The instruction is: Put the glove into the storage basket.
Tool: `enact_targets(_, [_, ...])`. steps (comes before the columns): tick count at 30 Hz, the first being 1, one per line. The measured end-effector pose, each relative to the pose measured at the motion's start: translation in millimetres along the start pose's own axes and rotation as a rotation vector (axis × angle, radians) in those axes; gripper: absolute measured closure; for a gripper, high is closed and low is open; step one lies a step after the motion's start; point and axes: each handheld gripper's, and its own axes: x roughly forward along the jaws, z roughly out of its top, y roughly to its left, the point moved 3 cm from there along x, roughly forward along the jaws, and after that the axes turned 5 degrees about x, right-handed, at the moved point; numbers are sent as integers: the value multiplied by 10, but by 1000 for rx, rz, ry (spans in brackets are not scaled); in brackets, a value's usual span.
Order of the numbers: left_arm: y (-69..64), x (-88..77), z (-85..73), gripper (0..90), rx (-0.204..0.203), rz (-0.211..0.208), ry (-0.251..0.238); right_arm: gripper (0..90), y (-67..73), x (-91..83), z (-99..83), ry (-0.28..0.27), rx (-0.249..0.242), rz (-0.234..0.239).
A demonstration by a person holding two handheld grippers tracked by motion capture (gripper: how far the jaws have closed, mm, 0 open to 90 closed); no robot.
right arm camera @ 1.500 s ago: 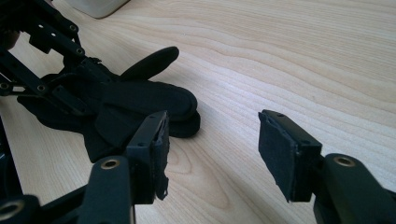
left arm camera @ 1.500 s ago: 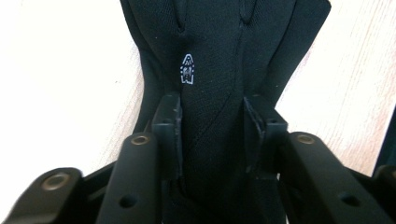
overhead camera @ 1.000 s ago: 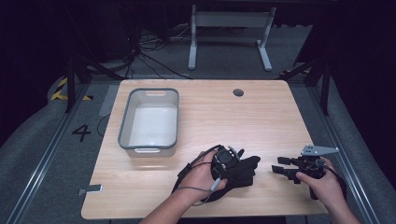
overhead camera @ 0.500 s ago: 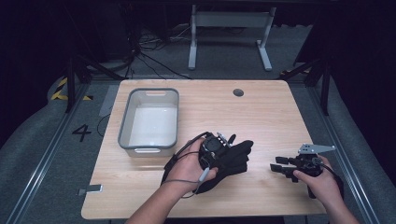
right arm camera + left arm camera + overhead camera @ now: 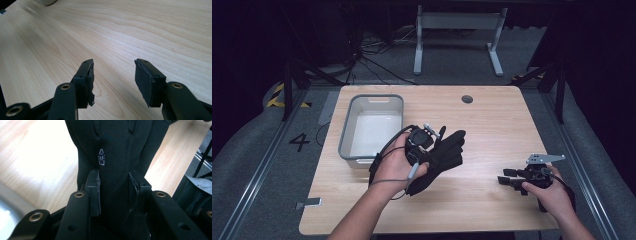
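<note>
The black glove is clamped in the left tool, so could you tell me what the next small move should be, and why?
Probably carry the black glove leftwards over the grey bin: the left tool grips it above the table, the bin sits just beside it, and the right tool is open, idle.

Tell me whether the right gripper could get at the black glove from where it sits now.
Probably yes. The right gripper is open with nothing between its jaws, and bare wooden table lies between it and the black glove. The left gripper already holds the glove clamped, so only its free fingers are easy to take.

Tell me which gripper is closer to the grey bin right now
Left. The left gripper is shut on the black glove just beside the grey bin; the right gripper sits far across the table.
</note>
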Motion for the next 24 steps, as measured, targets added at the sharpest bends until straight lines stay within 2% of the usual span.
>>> enact_targets(6, [149,-151,16,656,-29,31,-12,497,8,11,-1,5,1,7])
enact_targets(9, [242,-220,18,655,-58,34,-36,496,10,8,-5,2,6,10])
enact_targets(13, [390,-308,21,655,-95,65,-44,495,10,-1,-16,-1,4,10])
enact_targets(17, [581,-407,15,655,-147,97,-58,492,18,-17,-35,-2,7,7])
enact_targets(20, [754,-478,-1,655,-202,123,-83,490,23,-33,-54,1,12,5])
enact_targets(24, [981,-494,-33,655,-271,168,-84,490,22,-46,-64,-2,15,0])
